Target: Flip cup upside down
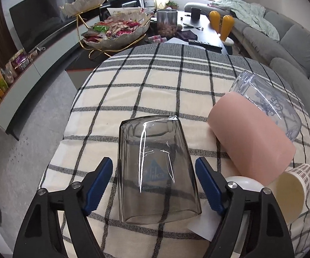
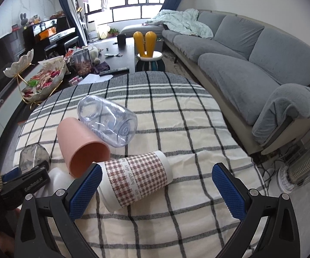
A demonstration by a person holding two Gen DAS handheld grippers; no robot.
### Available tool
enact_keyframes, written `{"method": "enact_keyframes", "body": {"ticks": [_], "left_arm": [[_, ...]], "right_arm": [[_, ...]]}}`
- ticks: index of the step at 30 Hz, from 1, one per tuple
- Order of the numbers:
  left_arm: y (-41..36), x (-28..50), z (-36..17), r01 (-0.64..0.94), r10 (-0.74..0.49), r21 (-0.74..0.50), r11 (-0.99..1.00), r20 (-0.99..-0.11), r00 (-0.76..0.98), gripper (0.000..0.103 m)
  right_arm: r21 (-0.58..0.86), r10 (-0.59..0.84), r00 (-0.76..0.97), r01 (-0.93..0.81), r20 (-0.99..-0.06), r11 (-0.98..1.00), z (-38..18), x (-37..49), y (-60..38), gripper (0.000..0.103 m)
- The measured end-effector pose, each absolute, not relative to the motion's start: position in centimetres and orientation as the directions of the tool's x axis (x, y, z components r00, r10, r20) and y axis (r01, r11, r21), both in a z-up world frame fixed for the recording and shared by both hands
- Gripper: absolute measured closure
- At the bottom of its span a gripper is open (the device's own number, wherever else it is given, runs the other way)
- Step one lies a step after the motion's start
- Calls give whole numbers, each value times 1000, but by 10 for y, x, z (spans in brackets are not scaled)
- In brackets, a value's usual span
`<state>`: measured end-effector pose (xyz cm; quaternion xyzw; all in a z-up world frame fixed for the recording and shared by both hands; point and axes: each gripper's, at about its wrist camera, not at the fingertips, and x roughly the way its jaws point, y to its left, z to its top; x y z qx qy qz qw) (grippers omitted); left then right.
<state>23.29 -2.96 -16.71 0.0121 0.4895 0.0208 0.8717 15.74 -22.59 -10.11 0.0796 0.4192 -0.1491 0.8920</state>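
A smoky grey glass cup (image 1: 157, 169) stands upside down on the checked tablecloth (image 1: 155, 79), between the open fingers of my left gripper (image 1: 154, 182); the blue pads sit apart from its sides. It also shows in the right wrist view (image 2: 33, 157). A pink cup (image 2: 82, 144), a clear plastic jar (image 2: 110, 122) and a houndstooth paper cup (image 2: 133, 180) lie on their sides. My right gripper (image 2: 157, 189) is open, its left pad next to the paper cup's rim.
A tiered snack dish (image 1: 116, 30) and a dark coffee table (image 1: 198, 28) stand beyond the cloth-covered table. A grey sofa (image 2: 240, 49) runs along the right. A small heater (image 2: 301, 163) stands on the floor at right. A white object (image 1: 244, 182) lies under the pink cup (image 1: 251, 137).
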Motion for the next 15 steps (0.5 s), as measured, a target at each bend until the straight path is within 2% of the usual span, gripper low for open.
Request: {"method": "enact_keyframes", "body": {"ticks": [3,15], "left_arm": [[-32,235,-166,-18,42,37,999,-850,524,35],[-25,226,-159,-5,30,31,999,-858,513,36]], "right_arm": [[17,-198,600,333,-775,943,-102,158,-225,0],[18,-193,610,321,-768,947,-95,150,-217,0]]}}
